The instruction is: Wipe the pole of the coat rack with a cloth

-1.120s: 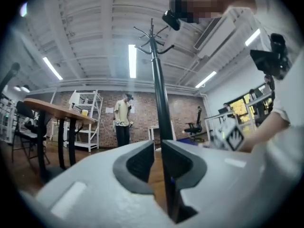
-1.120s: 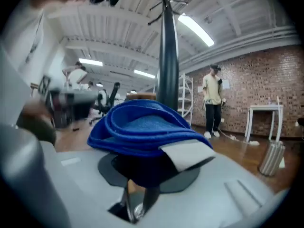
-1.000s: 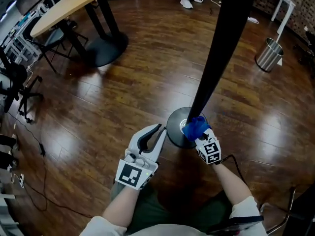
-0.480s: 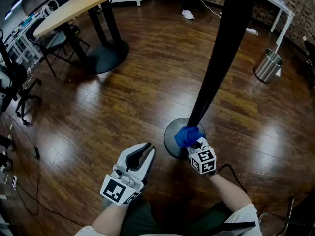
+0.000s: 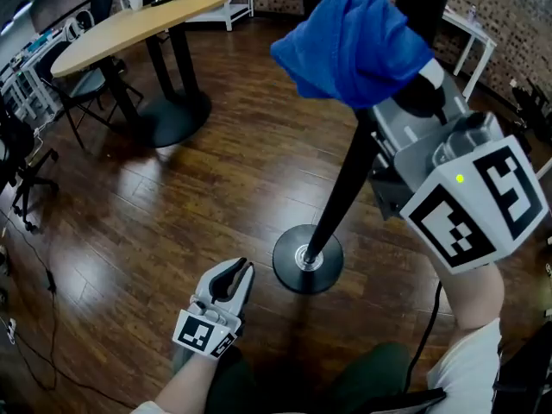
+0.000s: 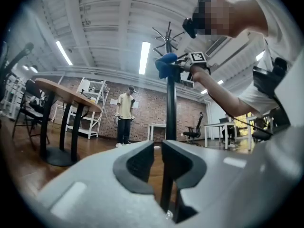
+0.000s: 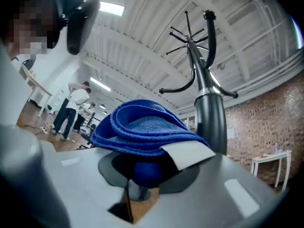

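Note:
The coat rack's black pole (image 5: 345,184) rises from its round base (image 5: 308,261) on the wood floor. My right gripper (image 5: 392,89) is raised high beside the pole, close to the head camera, shut on a bunched blue cloth (image 5: 354,41). In the right gripper view the cloth (image 7: 142,127) lies folded over the jaws with the pole (image 7: 211,113) just to its right. My left gripper (image 5: 226,285) hangs low, left of the base, jaws together and holding nothing. From the left gripper view the pole (image 6: 171,108) stands ahead, with the cloth (image 6: 165,65) against it high up.
A long wooden table (image 5: 129,24) on dark pedestals stands at the back left with a chair (image 5: 82,76) beside it. A white table (image 5: 470,33) is at the back right. Cables (image 5: 34,257) trail along the left floor. A person (image 6: 125,115) stands far off.
My right gripper has carried the cloth from the foot of the pole up along it, close to the head camera. The left gripper has drawn back and its jaws have come together.

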Tool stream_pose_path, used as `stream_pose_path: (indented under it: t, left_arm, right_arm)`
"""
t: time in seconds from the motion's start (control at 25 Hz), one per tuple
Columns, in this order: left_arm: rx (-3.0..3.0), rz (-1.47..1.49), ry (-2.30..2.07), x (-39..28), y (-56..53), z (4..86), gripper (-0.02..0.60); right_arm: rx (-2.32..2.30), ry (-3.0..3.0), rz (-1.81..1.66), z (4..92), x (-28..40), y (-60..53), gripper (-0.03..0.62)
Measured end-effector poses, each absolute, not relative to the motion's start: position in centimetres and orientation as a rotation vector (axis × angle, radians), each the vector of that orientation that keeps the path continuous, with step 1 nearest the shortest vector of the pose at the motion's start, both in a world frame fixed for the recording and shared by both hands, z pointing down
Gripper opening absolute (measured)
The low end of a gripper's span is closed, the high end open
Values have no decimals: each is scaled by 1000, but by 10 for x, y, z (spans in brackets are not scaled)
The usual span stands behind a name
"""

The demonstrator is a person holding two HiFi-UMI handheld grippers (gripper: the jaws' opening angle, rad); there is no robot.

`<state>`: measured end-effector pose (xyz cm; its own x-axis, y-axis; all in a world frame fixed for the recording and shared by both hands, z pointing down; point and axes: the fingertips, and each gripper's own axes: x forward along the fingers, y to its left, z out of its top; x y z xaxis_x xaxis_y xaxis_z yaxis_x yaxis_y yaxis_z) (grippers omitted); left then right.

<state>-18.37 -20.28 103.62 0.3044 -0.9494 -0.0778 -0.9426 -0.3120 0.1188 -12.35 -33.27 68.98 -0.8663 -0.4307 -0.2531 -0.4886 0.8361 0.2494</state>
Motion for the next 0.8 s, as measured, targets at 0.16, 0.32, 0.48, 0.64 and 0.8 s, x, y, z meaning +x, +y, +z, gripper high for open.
stream_pose_path:
  t: [0.16, 0.32, 0.48, 0.64, 0.8]
  left_arm:
    - [2470, -230, -1792, -187, -187, 1032, 51]
    - [2469, -313, -1790, -192, -173, 1015, 51]
    - [2487, -303, -1713, -174, -169, 998, 51]
    - [2552, -337, -1705, -162, -146, 968, 51]
    - [2752, -299, -1599, -133, -97, 940, 51]
  right_arm:
    - [-869, 2852, 393, 710, -115, -338, 101]
    - [-988, 3003, 188, 888, -110, -321, 101]
    - [-1103, 3195, -212, 1170, -95, -293, 101]
    - [-1313, 3358, -167, 1341, -81, -282, 100]
    - [-1441, 3413, -297, 1372, -54, -235, 100]
